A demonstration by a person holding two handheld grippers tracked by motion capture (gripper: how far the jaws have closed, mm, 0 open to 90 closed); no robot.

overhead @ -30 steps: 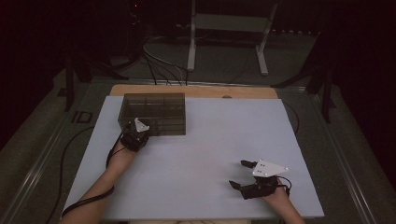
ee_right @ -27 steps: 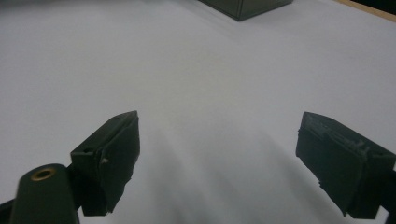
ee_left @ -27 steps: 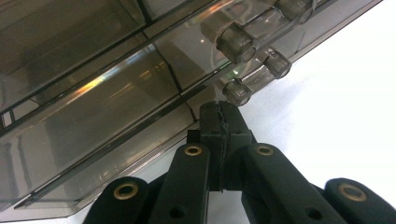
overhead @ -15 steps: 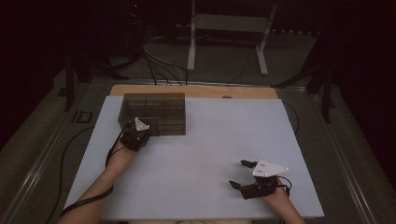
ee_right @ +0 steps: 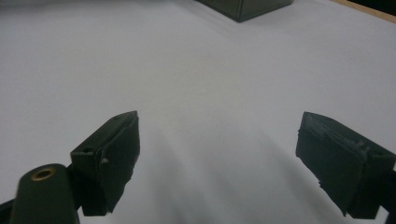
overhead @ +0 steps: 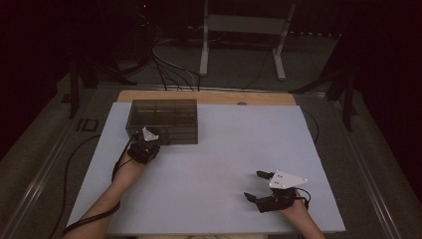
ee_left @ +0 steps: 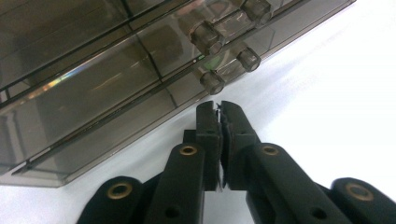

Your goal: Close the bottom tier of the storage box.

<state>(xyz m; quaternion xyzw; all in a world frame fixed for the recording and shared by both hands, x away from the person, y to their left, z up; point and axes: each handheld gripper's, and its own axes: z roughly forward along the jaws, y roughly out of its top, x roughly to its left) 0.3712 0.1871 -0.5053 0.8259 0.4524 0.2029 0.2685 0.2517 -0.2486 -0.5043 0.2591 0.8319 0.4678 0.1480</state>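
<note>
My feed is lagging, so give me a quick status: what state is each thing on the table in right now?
Left tongs: nearly shut, nothing visibly between them, tips just short of the box's near wall.
Right tongs: open wide, empty, low over the bare table, far from the box.
Smoky plastic box: upright at the table's far left, dividers inside; whether a lid is on, I cannot tell.
Table: white top, bare around the right tongs.

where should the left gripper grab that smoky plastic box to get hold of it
Probably the near wall of the plastic box, coming from the person's side where the left gripper already sits with jaws almost together. The front face is flat and wide, so only the thin upper rim or the small round knobs fit between two jaws.
</note>
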